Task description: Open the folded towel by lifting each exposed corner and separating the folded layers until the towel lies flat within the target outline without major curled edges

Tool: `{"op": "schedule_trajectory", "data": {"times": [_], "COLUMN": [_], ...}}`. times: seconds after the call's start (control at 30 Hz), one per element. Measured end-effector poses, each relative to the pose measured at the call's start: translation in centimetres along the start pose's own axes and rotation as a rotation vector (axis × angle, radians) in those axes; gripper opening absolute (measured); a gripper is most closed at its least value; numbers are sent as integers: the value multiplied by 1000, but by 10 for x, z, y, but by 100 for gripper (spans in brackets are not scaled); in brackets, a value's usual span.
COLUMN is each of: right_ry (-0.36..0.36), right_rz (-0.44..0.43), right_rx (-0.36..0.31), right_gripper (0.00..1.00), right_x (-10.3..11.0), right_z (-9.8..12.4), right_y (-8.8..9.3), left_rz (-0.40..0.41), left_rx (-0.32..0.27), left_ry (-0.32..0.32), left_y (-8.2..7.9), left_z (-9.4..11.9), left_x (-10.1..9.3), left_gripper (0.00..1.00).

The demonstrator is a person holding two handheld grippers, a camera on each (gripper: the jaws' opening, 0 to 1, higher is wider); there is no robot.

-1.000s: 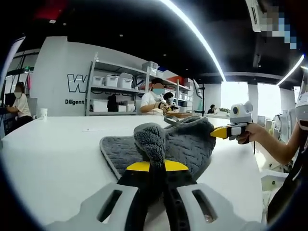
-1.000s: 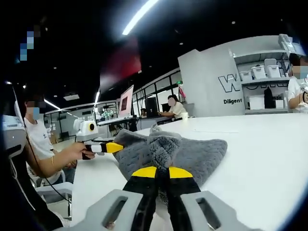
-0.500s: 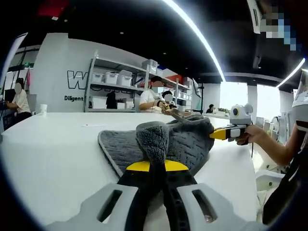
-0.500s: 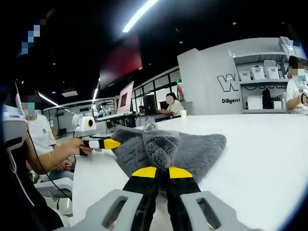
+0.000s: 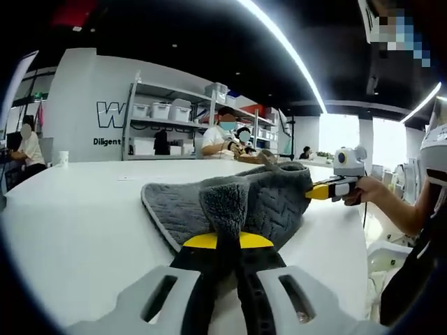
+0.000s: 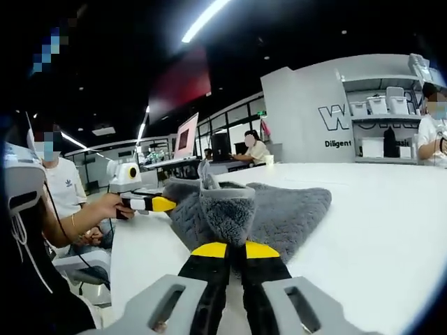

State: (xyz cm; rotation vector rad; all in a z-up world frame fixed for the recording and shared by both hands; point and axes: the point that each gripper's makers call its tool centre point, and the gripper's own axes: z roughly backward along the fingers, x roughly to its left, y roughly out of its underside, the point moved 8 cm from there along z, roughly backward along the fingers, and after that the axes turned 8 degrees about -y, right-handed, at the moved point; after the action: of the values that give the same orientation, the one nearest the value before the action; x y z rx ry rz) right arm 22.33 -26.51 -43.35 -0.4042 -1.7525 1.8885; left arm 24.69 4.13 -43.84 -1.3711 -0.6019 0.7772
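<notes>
A wide white table (image 5: 77, 216) carries a grey towel (image 5: 265, 202), which lies bunched and partly raised off the surface. A small white cup (image 5: 63, 159) stands well apart at the far edge. A thin pale strip (image 5: 126, 179) lies flat beyond the towel.

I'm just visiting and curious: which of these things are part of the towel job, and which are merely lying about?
Part of the job:
grey towel
left gripper, shut on the towel
right gripper, shut on the towel
white table

Just lying about:
paper cup
shelving with storage boxes
monitor
</notes>
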Motion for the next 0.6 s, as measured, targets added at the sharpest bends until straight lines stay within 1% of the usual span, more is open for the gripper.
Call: {"op": "schedule_trajectory", "data": {"times": [0.13,0.33,0.47,0.6], "right_ry": [-7,-16,-28,-37], "right_rz": [-30,-28,-58,-48], "right_rx": [0,21,19,35], "right_gripper": [0,0,0,0], "right_x": [2,5,6,9], "right_z": [1,3,6,7], "right_y": [2,5,9,12], "left_rz": [1,-10,-21,-15], "left_rx": [10,34,46,54], "left_ry": [-1,-3,0,-3], "left_y": [0,1,1,2], "left_z": [3,7,9,10], "left_x": [-1,-3,-4,-5], "left_gripper": [6,6,6,6]}}
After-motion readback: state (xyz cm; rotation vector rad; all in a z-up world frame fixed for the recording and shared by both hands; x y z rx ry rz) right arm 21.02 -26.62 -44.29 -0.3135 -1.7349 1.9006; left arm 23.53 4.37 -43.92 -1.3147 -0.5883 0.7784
